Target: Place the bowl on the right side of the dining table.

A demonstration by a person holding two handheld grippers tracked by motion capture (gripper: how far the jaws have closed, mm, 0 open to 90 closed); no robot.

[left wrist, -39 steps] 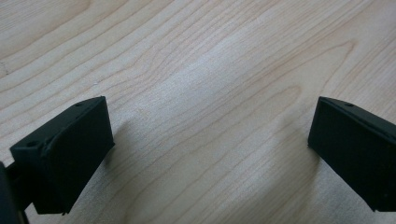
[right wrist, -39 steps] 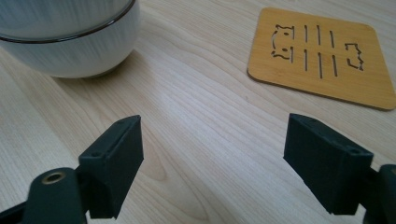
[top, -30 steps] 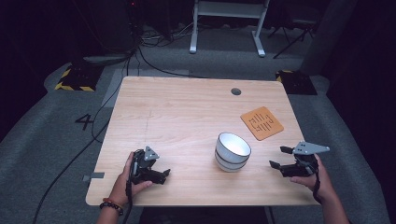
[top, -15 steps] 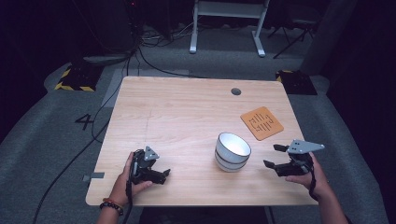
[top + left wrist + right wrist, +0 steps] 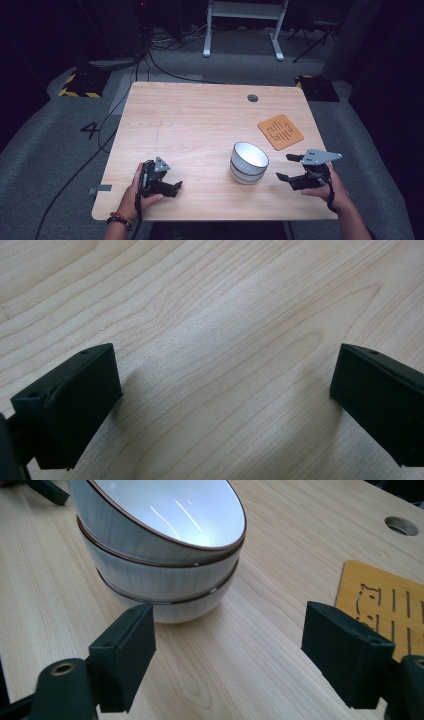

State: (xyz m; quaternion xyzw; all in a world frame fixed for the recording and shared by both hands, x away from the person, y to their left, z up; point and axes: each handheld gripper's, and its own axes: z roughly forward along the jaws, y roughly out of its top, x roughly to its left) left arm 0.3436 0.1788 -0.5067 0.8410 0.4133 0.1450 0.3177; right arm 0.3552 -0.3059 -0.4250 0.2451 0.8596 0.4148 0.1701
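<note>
— Bowls, where did they stand?
— Three nested, right of centre on my table, an orange trivet just beyond to the right.
— Tools?
— My right gripper hung spread just right of the stack, holding nothing. My left gripper rested gaping near the left front edge.

Black left hand-held gripper, grey three-cornered plates — blocky black jaws with screw holes, beaded bracelet
</note>
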